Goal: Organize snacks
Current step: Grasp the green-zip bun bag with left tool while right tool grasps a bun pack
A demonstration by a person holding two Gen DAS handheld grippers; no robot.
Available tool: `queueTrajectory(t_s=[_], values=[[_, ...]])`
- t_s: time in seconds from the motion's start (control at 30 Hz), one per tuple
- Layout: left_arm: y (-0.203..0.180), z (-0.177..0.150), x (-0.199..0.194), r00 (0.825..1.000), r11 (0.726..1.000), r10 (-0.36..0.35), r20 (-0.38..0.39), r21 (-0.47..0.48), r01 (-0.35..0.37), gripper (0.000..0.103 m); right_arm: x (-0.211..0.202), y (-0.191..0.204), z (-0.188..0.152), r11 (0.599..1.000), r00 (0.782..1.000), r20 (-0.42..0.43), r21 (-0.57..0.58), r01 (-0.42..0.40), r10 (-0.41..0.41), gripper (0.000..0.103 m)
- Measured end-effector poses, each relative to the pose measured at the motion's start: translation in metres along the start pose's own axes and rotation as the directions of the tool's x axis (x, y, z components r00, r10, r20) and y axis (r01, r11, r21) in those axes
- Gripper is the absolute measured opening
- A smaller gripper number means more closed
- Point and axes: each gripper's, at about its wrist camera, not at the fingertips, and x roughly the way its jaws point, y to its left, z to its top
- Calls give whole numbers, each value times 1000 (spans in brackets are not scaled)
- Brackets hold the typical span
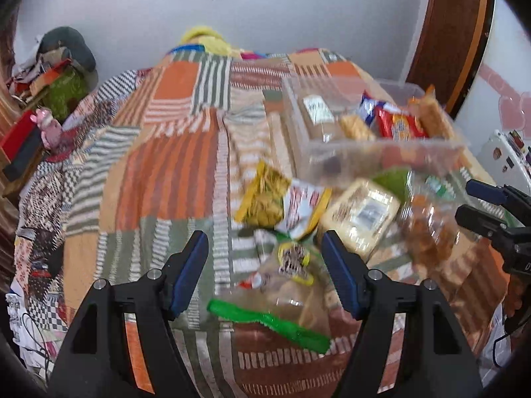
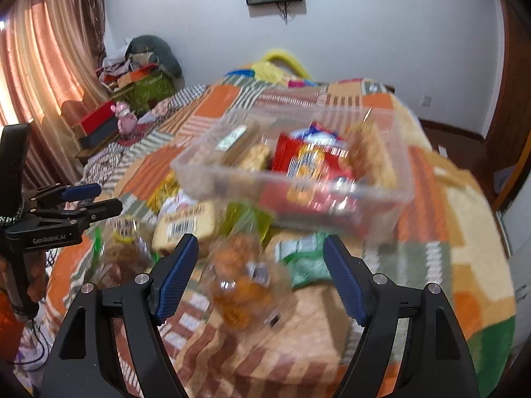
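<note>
Jaws spread wide on both our grippers, nothing held, above loose snacks on a patchwork bedspread.

Our left gripper hangs over a green-sealed clear bag, which lies between its fingers; our right gripper brackets a clear bag of orange snacks. The clear plastic bin, already part-filled, sits just beyond the pile. We judge the slippery film could slide free of a pinch, or crush its contents under a hard squeeze.

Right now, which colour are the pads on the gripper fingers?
Blue pads on black fingers, on both grippers; the right wrist view shows them best.
</note>
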Motion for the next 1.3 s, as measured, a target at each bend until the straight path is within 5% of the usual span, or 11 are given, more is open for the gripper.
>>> queueTrajectory(t_s=[0.13, 0.3, 0.53, 0.77, 1.0, 1.3], values=[[2, -12, 20, 999, 1000, -10, -43, -2, 10, 70, 18, 7, -9, 1000, 998, -59, -11, 0, 0, 75], [0, -25, 26, 997, 998, -63, -45, -13, 63, 84, 33, 13, -15, 999, 993, -120, -25, -22, 19, 76], [-9, -35, 38, 994, 997, -76, -76, -8, 75, 87, 37, 12, -18, 1000, 992, -126, -12, -28, 26, 74], [-16, -36, 33, 995, 996, -92, -42, -18, 91, 62, 29, 6, -22, 999, 993, -105, 8, -51, 52, 54], [-17, -39, 16, 997, 997, -72, -19, -20, 71, 58, 16, 5, -25, 998, 995, -79, 2, -62, 62, 38], [-13, -28, -23, 998, 999, -38, 59, -33, 40, 58, -3, 3, -17, 998, 998, -10, 12, -64, 64, 37]])
